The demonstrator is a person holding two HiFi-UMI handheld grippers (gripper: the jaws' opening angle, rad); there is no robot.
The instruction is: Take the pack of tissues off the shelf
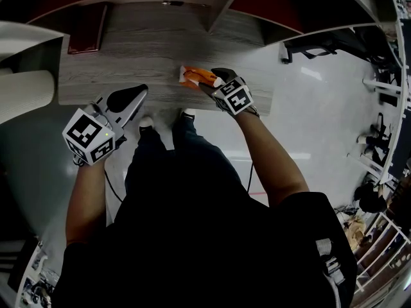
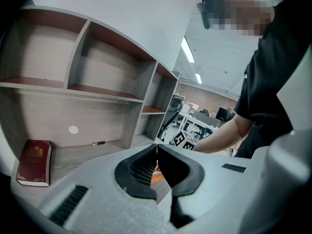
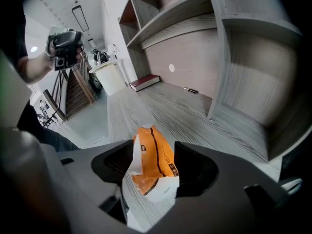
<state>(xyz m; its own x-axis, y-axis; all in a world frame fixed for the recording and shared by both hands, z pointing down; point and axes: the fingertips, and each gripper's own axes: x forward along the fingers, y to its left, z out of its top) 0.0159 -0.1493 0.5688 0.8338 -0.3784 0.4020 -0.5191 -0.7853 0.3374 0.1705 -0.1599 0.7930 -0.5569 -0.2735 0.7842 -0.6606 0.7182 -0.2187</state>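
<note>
You had a dark red book [image 2: 34,162] lying flat well off to your left, with a small dark pen-like thing [image 2: 99,143] further along to its right. A white round dot [image 2: 73,129] sat higher up between the two. A white round drum [image 3: 113,74] stood near the book on a glossy grey floor [image 1: 321,127], and off to your right long ceiling lights [image 2: 187,50] shone over a crowd of desks and chairs [image 2: 195,118].

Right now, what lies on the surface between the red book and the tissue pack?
Only bare wood-grain desktop lies between the red book and the tissue pack; the head view shows the whole stretch.
</note>
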